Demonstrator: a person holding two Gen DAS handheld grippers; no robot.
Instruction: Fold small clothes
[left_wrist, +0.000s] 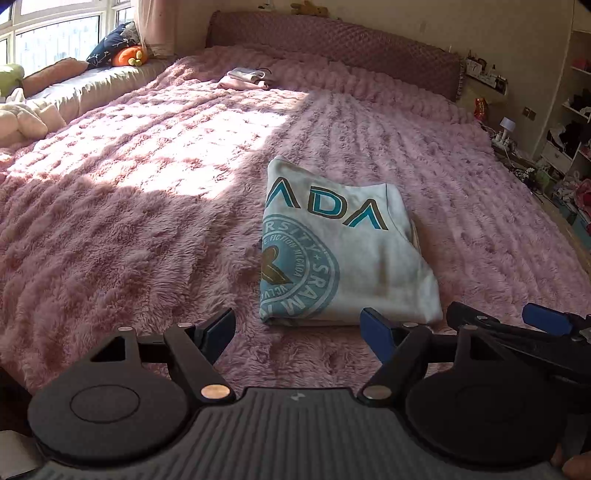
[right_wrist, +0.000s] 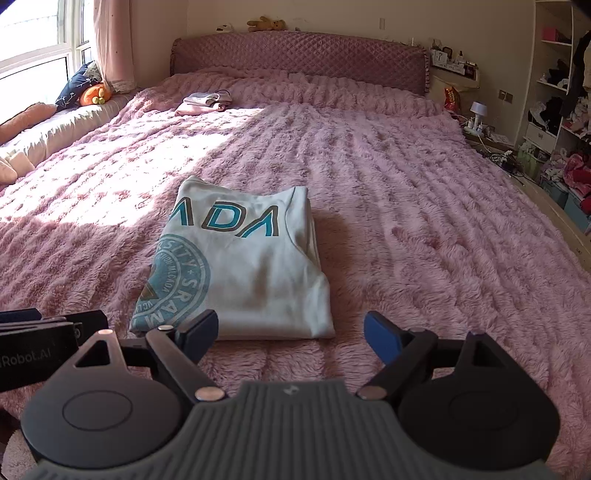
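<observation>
Left gripper (left_wrist: 299, 330): jaws spread wide, nothing between the blue pads, only pink blanket under the gap. Right gripper (right_wrist: 291, 334): likewise wide apart and empty. The two tools sit side by side at the near edge of the bed; each appears at the margin of the other's view.

Folded T-shirt (left_wrist: 343, 251) (right_wrist: 240, 266): pale blue-white, teal circular crest and teal lettering facing up, lying flat as a neat rectangle just beyond both sets of fingertips. Neither gripper touches it. In the left wrist view it lies ahead and slightly right of the gap; in the right wrist view, ahead and left, with the left finger overlapping its near edge in the picture.

Fluffy pink blanket (left_wrist: 129, 221) (right_wrist: 424, 221) covers the whole bed; sunlit patch on the far left.

Small stack of folded clothes (left_wrist: 245, 78) (right_wrist: 203, 102) rests far off near the quilted headboard (left_wrist: 332, 40) (right_wrist: 295, 55). Window seat with cushions at left; cluttered shelves at right.
</observation>
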